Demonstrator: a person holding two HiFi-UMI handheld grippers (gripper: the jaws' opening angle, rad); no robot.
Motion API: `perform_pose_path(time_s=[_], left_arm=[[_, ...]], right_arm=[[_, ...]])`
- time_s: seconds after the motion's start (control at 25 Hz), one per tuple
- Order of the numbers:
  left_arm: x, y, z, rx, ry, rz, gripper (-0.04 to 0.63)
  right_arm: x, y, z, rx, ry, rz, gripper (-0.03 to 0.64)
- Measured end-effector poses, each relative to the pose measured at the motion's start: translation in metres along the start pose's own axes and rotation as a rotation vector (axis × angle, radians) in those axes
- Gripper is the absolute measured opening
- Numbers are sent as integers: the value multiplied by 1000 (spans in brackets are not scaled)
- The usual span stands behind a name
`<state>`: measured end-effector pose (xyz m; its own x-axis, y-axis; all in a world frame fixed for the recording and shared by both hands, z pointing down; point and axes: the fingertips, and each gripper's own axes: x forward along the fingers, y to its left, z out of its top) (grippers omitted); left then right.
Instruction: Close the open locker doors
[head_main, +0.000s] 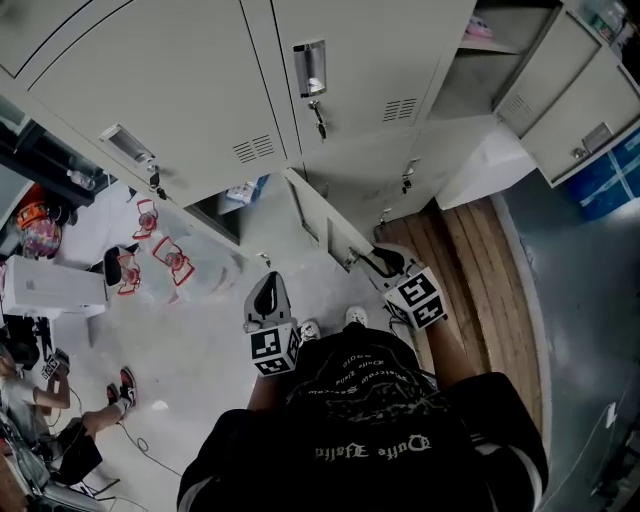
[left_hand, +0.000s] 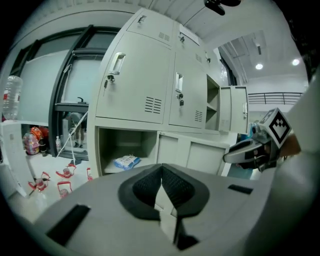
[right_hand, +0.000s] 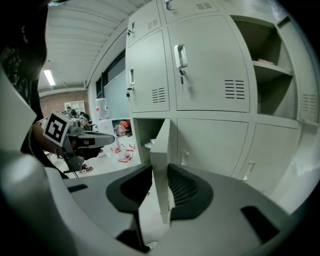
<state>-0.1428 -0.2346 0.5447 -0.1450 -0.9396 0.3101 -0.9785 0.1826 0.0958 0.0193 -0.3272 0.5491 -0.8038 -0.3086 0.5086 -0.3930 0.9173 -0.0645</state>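
You stand on a pale glossy floor (head_main: 200, 340). Red-trimmed clear plastic items (head_main: 172, 258) lie to your left, and a blue-and-white packet (left_hand: 126, 161) lies on the open grey metal locker's bottom shelf (left_hand: 107, 169).

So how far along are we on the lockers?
Early. Two upper doors sit shut. In hand: the right gripper is clamped on the edge of the open lower door, which is not yet swung shut. Remaining: the upper-right locker stands open. The left gripper is shut, empty.
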Motion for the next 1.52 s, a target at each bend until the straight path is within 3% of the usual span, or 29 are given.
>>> perform_pose_path(time_s=[0.36,0.8,1.08,1.52], left_arm=[[-21,13,-13,-56,2,170,8],[-53,47,-23,-106,-5,358,8],[-71,83,-20,-109,-14,394,8],[-87,133,-18,-84,-17,367,8]], right_arm=[[7,42,1,-89,-16,257,107],[29,94,10,-110,-48,434,98],[57,132,22,-147,-53,461,84],[111,176,50,-139,-90,458,78]])
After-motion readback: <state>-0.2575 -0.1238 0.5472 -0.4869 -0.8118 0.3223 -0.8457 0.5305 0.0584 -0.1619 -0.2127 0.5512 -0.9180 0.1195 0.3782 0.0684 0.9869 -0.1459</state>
